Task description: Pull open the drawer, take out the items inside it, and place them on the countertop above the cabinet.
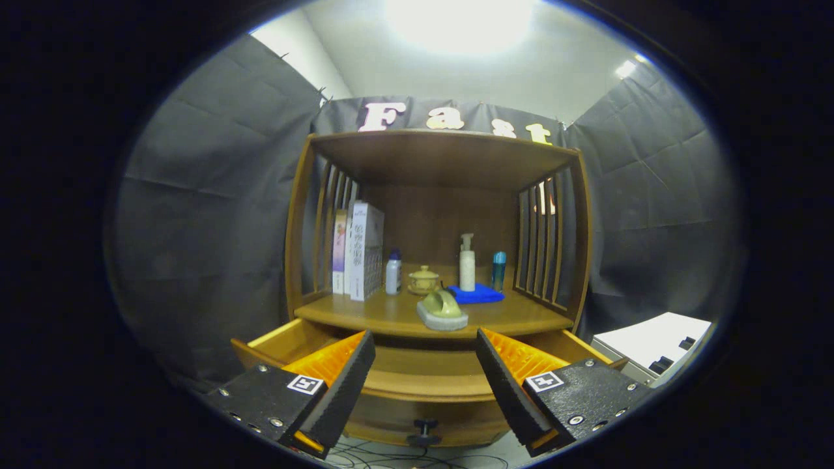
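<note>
Wooden cabinet, drawer pulled open, gripper jaws spread wide, book lettering illegible.

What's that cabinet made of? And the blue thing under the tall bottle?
The cabinet looks like varnished wood: warm brown with a soft sheen. The blue thing looks like soft cloth, matte and folded flat, though that's a guess. The gripper hangs open before the open drawer.

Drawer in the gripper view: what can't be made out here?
- Drawer floor: hidden by the gripper fingers, spread open in front of it, and by its own front panel; contents unknowable.
- Book cover text: too small to read.
- Small jar: partly hidden behind the green object on a stone base.
- White box: cut off at the view's rim.
</note>
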A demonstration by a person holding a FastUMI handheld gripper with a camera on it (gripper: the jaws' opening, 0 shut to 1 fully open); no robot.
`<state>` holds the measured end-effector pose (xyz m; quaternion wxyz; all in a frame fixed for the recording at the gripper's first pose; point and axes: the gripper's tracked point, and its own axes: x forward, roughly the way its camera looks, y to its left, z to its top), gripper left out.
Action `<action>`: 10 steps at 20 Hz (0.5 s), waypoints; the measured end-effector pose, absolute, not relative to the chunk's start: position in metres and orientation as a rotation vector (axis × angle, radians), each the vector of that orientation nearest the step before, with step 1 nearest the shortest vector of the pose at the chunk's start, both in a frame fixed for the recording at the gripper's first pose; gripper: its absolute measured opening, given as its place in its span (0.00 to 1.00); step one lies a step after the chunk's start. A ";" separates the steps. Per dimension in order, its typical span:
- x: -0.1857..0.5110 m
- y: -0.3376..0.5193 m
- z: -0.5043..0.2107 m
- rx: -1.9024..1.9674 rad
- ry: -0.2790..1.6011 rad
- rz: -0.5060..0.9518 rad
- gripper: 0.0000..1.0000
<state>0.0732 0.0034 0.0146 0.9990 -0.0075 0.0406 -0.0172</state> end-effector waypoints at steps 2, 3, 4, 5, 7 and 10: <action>0.066 0.008 -0.001 -0.016 0.087 -0.030 0.97; 0.062 0.007 -0.004 -0.006 0.080 -0.038 0.97; 0.058 0.006 -0.008 0.007 0.069 -0.045 0.96; 0.055 0.005 -0.011 0.020 0.064 -0.054 0.96; 0.048 0.000 -0.022 0.027 0.076 -0.066 0.96; 0.040 -0.003 -0.049 -0.008 0.129 -0.069 0.96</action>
